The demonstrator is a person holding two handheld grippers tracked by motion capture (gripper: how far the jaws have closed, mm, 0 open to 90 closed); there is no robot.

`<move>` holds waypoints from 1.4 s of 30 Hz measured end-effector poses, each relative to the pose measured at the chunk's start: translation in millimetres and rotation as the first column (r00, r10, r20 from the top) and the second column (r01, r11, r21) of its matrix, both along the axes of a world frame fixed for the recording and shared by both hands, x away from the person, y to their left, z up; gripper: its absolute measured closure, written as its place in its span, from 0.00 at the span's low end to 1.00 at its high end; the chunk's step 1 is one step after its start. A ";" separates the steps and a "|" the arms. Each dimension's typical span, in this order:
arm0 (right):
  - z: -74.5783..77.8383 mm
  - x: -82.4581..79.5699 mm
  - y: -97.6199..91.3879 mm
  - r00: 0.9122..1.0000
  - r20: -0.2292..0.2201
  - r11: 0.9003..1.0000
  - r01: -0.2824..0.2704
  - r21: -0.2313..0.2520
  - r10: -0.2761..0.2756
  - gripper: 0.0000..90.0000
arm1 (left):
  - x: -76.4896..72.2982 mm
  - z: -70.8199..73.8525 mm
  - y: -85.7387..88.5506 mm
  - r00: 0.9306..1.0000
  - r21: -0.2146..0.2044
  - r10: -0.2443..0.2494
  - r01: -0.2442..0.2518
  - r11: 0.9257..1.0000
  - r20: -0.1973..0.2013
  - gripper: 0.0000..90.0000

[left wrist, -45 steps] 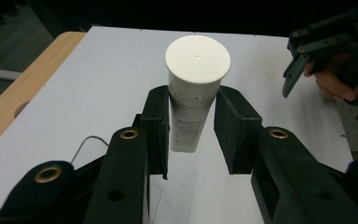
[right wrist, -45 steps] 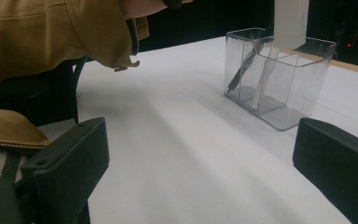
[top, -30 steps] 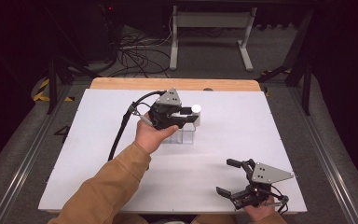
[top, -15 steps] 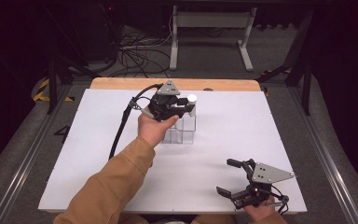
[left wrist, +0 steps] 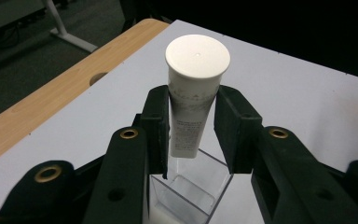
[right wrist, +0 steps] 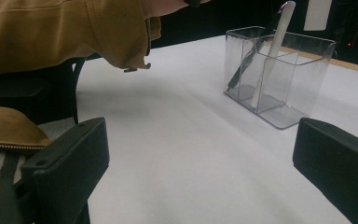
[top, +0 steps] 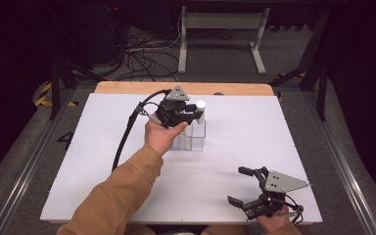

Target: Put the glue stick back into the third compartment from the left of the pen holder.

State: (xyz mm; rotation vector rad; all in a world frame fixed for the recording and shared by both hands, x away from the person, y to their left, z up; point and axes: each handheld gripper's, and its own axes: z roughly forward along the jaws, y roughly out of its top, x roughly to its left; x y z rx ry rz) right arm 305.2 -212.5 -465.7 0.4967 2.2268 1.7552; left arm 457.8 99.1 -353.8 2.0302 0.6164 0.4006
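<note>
The left gripper holds a white tube between its fingers, cap end up, clamped at mid-body. The tube's long axis runs close to vertical, and its lower end hangs directly above an open compartment of the clear organizer that stands on the white tabletop. The coming move turns on that alignment: the tube has to go straight down along its own axis, inside the compartment walls.

In the high view the left gripper sits over the organizer, well apart from the right gripper, which rests near the tabletop's near edge with its fingers spread wide and nothing between them (the left hand is plainly the working one).

The right gripper view adds what the others lack: the organizer from the side, with its divider, a dark pen-like item and a pale stick leaning inside. Which compartment lies under the tube is hard to tell from there.
</note>
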 end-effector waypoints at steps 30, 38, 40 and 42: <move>-0.6 0.3 0.5 1.000 -0.010 1.000 -0.002 0.001 0.002 0.05 | 5.9 -32.1 1.4 0.994 0.034 -0.024 0.027 0.999 -0.105 0.75; -0.3 -0.2 -0.1 1.000 -0.006 1.000 0.000 0.002 0.000 0.05 | 6.5 -35.9 -2.4 0.992 0.050 -0.037 0.043 0.998 -0.123 0.75; -0.4 -0.1 -0.1 1.000 -0.006 1.000 -0.001 0.002 0.001 0.05 | 6.5 -36.4 -2.6 0.992 0.053 -0.037 0.044 0.998 -0.124 0.75; -0.4 0.0 0.2 1.000 -0.006 1.000 -0.001 0.000 0.001 0.05 | 6.1 -36.7 -3.0 0.992 0.060 -0.041 0.048 0.997 -0.119 0.75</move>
